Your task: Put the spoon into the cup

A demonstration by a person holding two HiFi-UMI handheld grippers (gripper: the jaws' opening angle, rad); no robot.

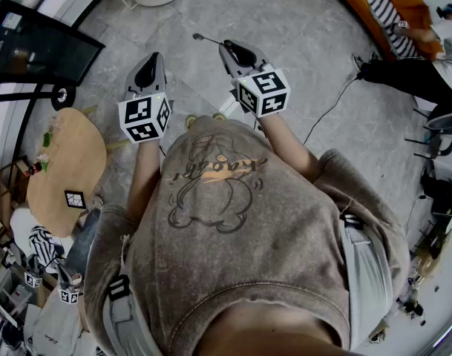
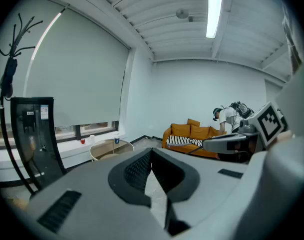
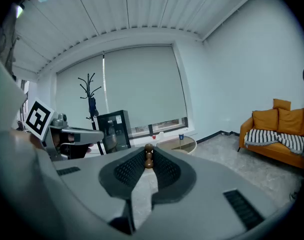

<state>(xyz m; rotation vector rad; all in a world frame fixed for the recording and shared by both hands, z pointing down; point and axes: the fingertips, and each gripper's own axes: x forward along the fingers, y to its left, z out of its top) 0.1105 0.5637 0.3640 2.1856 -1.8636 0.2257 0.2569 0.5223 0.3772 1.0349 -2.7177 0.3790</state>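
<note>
Right gripper (image 1: 226,46) is clenched on the spoon (image 3: 149,155): its brown beaded part sits pinched right at the fingertips. In the head view a thin shaft pokes out past the tips, slanting toward the left gripper's side, so the long axis is not in line with the fingers. Left gripper (image 2: 152,155) is closed with nothing in it, level with the right one and just beside it.

The cup (image 3: 181,136), small and blue, stands on a round table (image 3: 191,145). It is ahead of the right fingers, a bit to their right, lower than the tips, and well apart. Neither hand looks clearly nearer, but the right carries the spoon. I judge the task is at the carry stage: walk in, then tip the spoon upright over the cup.
</note>
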